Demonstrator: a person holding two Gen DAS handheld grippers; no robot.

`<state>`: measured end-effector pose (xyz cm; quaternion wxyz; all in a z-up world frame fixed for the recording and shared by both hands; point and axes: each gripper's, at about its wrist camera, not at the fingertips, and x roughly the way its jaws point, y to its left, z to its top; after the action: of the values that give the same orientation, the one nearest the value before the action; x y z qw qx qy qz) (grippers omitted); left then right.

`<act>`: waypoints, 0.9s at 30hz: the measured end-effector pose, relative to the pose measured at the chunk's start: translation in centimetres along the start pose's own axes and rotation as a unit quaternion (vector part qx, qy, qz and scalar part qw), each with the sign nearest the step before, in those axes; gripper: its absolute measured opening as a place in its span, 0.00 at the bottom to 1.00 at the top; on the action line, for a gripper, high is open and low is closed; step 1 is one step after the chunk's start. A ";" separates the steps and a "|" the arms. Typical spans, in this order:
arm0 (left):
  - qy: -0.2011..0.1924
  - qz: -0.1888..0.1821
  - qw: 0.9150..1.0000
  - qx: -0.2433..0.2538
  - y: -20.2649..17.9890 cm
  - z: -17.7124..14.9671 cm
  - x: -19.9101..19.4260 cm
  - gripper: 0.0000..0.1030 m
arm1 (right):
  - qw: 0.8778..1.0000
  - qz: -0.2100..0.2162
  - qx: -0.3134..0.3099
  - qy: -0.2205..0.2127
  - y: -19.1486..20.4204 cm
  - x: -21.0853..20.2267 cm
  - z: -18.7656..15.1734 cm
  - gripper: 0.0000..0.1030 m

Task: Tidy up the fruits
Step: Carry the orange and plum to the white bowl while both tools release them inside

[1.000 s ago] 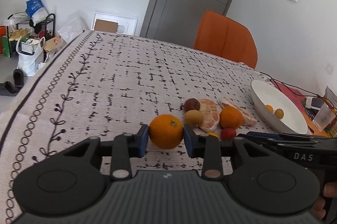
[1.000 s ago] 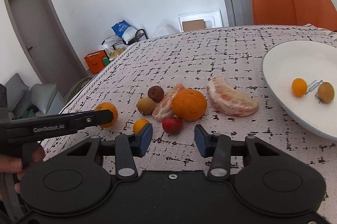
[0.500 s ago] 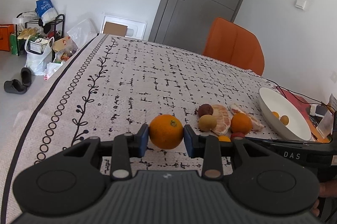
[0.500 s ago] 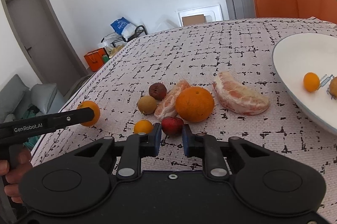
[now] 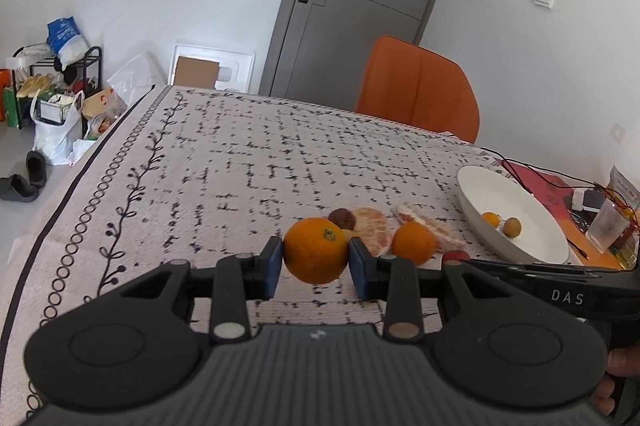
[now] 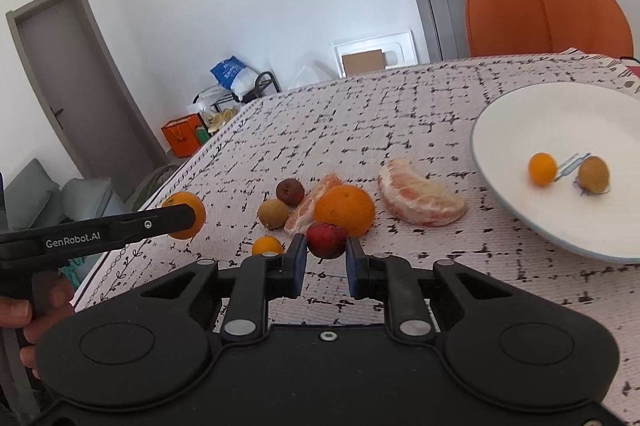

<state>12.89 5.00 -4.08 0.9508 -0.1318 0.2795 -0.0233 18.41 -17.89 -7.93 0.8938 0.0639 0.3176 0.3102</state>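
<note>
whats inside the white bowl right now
In the white bowl lie a small orange fruit and a brownish round fruit, with a thin pale marking between them. The bowl's right part runs out of the right wrist view, so anything there is unseen.

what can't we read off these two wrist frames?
- Small orange fruit: absent from the left wrist view, apparently behind the left gripper and its orange.
- Red fruit: left view shows only a sliver behind the right gripper's arm.
- White plate: right side cut off by the right view's edge.
- Plate's contents: motion-blurred in the right view.
</note>
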 end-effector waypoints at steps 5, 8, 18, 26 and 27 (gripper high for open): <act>-0.003 -0.007 1.000 0.010 -1.3 0.2 -0.1 0.33 | 1.000 -0.005 0.004 -0.013 -0.6 -1.3 0.2 0.18; -0.004 -0.010 1.000 0.016 -2.1 0.4 -0.1 0.33 | 1.000 -0.008 0.006 -0.020 -1.0 -2.0 0.2 0.18; -0.008 -0.024 0.999 0.038 -4.9 0.8 0.1 0.33 | 0.999 -0.018 0.019 -0.043 -2.6 -4.3 0.3 0.18; -0.009 -0.034 0.998 0.050 -6.4 1.1 0.9 0.33 | 0.997 -0.027 0.028 -0.061 -4.0 -6.1 0.2 0.18; -0.010 -0.034 0.998 0.052 -6.6 1.2 1.0 0.33 | 0.997 -0.028 0.030 -0.062 -4.2 -6.2 0.2 0.18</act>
<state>14.56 -1.21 -1.88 0.9577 -0.0920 0.2638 -0.0692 16.94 -24.93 -5.81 0.9177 0.1010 0.2722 0.2712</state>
